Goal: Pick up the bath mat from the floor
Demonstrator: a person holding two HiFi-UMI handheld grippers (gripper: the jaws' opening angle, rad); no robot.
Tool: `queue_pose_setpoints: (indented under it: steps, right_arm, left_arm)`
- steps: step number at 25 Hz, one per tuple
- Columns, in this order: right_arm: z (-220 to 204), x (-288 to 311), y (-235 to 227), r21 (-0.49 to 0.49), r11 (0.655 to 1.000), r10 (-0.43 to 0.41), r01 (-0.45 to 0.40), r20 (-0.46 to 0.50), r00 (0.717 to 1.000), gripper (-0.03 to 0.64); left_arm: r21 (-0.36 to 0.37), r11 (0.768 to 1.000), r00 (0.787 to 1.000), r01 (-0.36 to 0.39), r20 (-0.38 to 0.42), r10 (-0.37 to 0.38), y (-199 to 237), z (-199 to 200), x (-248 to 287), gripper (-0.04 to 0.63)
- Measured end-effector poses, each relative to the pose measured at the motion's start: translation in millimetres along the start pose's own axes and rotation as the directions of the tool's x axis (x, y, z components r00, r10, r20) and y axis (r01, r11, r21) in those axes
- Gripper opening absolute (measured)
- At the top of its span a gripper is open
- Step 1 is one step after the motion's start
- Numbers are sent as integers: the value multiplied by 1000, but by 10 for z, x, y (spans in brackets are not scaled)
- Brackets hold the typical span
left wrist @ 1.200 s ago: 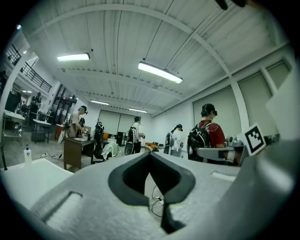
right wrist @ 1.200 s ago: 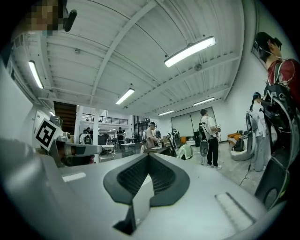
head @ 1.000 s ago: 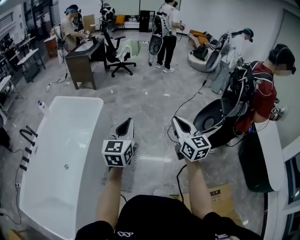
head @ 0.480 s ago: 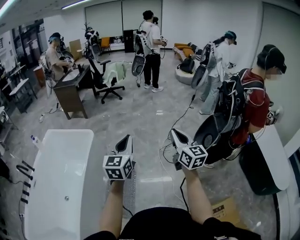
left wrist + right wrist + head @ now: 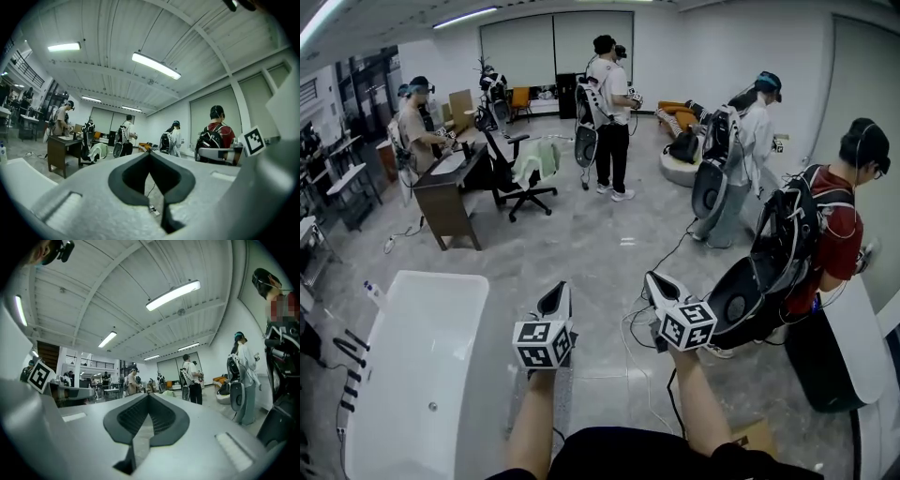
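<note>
The bath mat (image 5: pixel 565 401) is a grey textured strip on the floor beside the tub, mostly hidden under my left forearm. My left gripper (image 5: pixel 555 298) is held above it at waist height, pointing forward, shut and empty. My right gripper (image 5: pixel 659 284) is level with it to the right, also shut with nothing in it. In the left gripper view the left gripper (image 5: pixel 150 153) has its tips together and faces the room, not the floor. The right gripper (image 5: pixel 149 395) looks the same in the right gripper view.
A white bathtub (image 5: pixel 473 309) lies along my left. Cables (image 5: pixel 636 323) trail over the floor ahead. A person in red with a backpack (image 5: pixel 839 244) stands at the right by a black pod (image 5: pixel 736 300). A cardboard box (image 5: pixel 757 436) is at my right foot. A desk (image 5: pixel 450 192) and other people stand farther off.
The head view has lifted from the floor toward the room, so tub and mat slid down the frame. Both grippers stay side by side and shut.
</note>
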State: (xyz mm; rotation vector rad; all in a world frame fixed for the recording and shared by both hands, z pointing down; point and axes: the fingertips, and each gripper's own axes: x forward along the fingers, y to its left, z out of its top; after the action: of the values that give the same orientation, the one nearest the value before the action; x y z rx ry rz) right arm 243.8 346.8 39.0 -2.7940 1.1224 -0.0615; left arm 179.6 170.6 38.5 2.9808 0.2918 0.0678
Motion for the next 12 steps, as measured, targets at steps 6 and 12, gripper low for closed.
queue_pose_setpoints:
  steps: [6,12]
  right_arm:
    - [-356,225,-114,32,999,-10,12,-42,999,3]
    - [-317,399,33,5,1000,16,-16,-58,998,3]
  left_arm:
    - [-38,999,1000,-26,-10,25,256,-170,192,0]
    - [-50,998,999,-27,-28,26,413,-163,230,0]
